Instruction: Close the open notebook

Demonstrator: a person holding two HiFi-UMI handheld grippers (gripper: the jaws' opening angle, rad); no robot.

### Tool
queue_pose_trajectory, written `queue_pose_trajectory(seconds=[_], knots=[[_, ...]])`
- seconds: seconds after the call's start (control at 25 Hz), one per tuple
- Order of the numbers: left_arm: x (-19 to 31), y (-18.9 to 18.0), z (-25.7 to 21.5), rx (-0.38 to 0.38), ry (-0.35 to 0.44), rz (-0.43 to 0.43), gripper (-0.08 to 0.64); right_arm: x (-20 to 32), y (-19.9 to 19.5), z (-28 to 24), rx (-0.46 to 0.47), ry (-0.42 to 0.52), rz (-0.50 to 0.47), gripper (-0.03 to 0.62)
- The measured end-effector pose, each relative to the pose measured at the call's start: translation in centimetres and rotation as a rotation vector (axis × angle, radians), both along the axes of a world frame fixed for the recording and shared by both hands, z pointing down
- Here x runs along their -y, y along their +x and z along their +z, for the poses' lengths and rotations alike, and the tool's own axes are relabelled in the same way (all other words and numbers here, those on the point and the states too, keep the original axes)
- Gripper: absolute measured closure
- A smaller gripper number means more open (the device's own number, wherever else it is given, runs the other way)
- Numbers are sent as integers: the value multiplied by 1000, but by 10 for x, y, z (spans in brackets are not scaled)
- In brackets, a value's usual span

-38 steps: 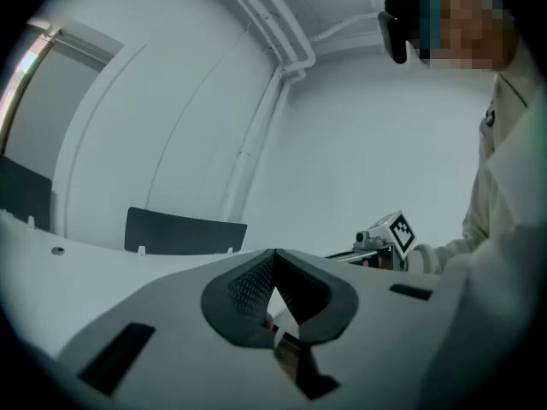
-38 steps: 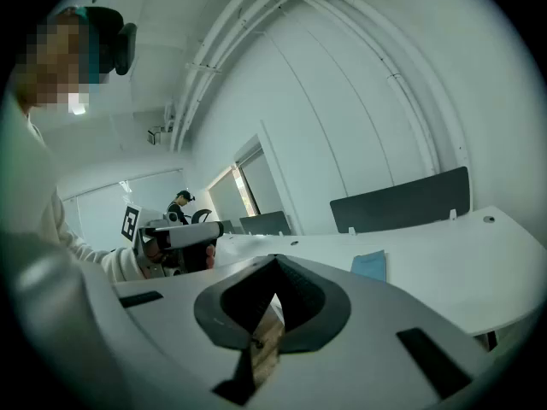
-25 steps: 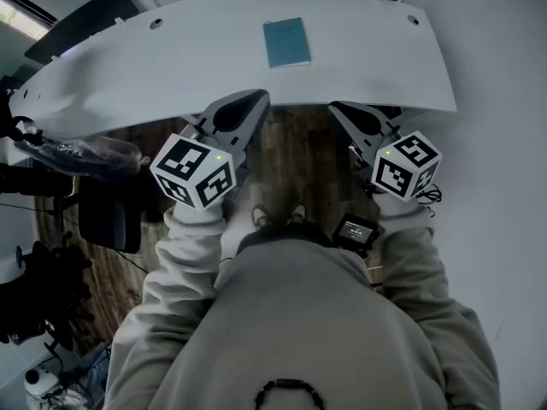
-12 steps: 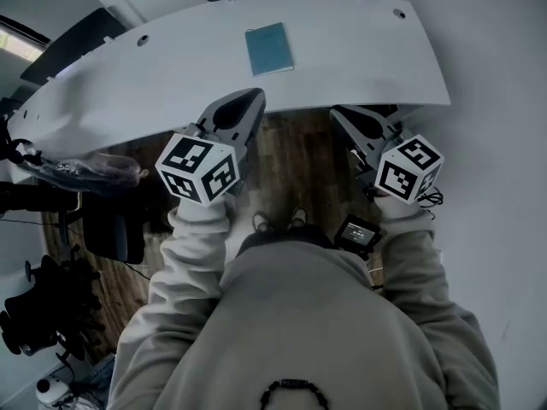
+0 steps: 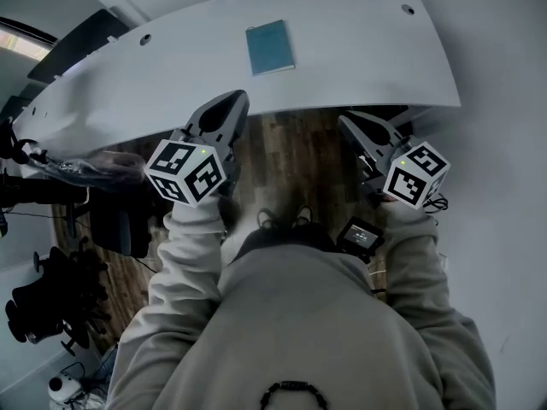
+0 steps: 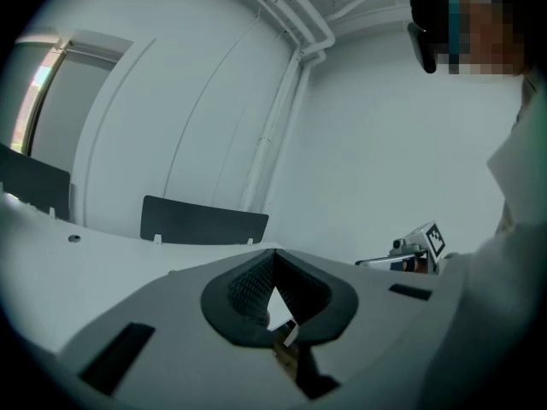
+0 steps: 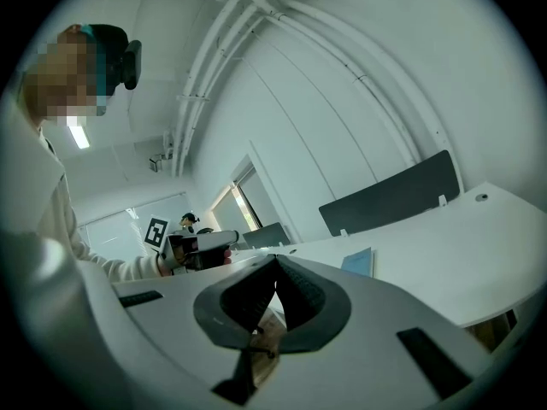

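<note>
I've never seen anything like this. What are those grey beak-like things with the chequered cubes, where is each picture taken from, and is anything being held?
There is no robot here: a person stands at a white curved desk and holds a grey two-jawed tool in each hand, the left gripper and the right gripper. The patterned cubes are part of them. The head view comes from a camera on the person's head, looking steeply down. The other two come from cameras riding on each gripper, looking along its jaws. In both, the jaws are pressed together with nothing between them, so nothing is held. On the desk lies a teal rectangular notebook, flat with its cover shut, and neither gripper touches it.
</note>
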State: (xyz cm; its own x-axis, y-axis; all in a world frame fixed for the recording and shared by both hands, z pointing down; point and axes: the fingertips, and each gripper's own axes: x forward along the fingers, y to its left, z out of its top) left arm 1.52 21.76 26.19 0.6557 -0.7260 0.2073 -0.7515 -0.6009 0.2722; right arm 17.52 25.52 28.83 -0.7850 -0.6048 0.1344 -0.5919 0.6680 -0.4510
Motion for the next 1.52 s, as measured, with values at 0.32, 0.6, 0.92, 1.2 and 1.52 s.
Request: queue_pose_trajectory(seconds=[0.32, 0.6, 0.92, 1.2, 1.52], knots=[[6, 8, -6, -26, 22, -30, 561, -2, 21, 10, 31, -30, -25, 572], [21, -9, -13, 1, 33, -63, 561, -7, 55, 22, 48, -38, -19, 572], [26, 6, -32, -10, 96, -18, 561, -7, 67, 10, 21, -2, 5, 572], [64, 1, -30, -96, 124, -45, 561, 27, 73, 2, -18, 19, 9, 572], [88, -22, -29, -140, 109, -56, 561, 50, 51, -6, -58, 7, 5, 572]])
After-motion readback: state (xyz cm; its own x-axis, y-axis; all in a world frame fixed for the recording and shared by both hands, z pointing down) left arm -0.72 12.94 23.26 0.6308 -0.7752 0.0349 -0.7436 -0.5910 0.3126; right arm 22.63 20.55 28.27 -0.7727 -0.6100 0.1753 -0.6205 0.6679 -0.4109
